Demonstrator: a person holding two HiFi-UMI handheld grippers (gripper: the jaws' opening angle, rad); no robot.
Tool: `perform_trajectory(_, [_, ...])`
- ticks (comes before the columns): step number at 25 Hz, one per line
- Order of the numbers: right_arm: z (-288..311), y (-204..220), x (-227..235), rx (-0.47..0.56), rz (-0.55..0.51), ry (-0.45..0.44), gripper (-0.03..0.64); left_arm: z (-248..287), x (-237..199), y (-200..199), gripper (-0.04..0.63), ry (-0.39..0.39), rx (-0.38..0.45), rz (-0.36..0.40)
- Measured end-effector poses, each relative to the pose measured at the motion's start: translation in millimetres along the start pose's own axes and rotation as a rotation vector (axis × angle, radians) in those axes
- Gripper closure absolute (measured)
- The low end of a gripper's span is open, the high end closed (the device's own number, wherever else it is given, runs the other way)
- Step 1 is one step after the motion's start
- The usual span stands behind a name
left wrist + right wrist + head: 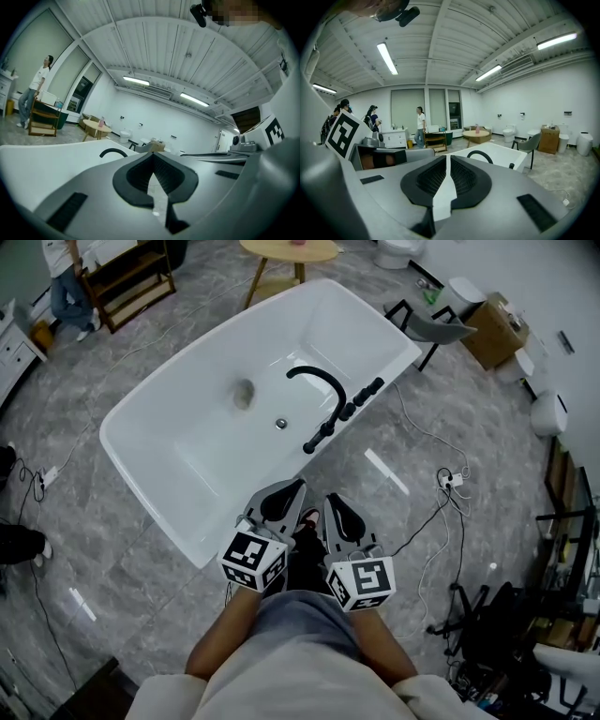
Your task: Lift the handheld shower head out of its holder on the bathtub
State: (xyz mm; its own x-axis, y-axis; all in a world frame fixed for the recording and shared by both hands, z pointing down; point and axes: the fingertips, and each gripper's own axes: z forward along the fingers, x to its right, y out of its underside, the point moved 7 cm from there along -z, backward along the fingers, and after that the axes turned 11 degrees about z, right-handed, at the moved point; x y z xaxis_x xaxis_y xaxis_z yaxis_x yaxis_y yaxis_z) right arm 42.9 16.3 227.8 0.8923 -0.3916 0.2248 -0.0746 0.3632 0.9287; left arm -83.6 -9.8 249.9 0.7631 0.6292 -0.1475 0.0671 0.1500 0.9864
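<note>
jaws of the left gripper point(296, 487) and right gripper point(332, 502) are pressed together and empty, carried low at the waist, probably because the reach has not begun. the handheld shower head point(319, 435) lies on the bathtub point(131, 465) rim, well apart.

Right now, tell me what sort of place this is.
Probably a bathroom-fixture showroom or workshop: a freestanding tub sits mid-floor, toilets stand open along the wall, and loose cables cross the floor.

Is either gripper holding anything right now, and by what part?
Nothing is held. The left gripper and right gripper both have their jaws closed together and empty, well away from the black fittings on the bathtub.
</note>
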Motion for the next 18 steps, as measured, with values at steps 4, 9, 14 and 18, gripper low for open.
perform_trajectory(4, [22.9,3.3,26.3,0.001,0.032,0.029,0.589,33.8,-5.3,6.7,0.591,0.008,-0.018,0.031])
perform_trajectory(9, [49.1,15.9,57.4,-0.021,0.078,0.059,0.54,69.8,-11.6,20.1,0.591,-0.009,-0.05,0.092])
perform_trajectory(14, [82.0,37.2,83.8,-0.045,0.094,0.066,0.526,88.1,-29.0,46.2,0.591,-0.059,-0.046,0.053])
perform_trajectory(18, [102.1,58.2,95.8,-0.086,0.088,0.057,0.52,94.6,-38.1,72.2,0.591,-0.077,-0.057,0.012])
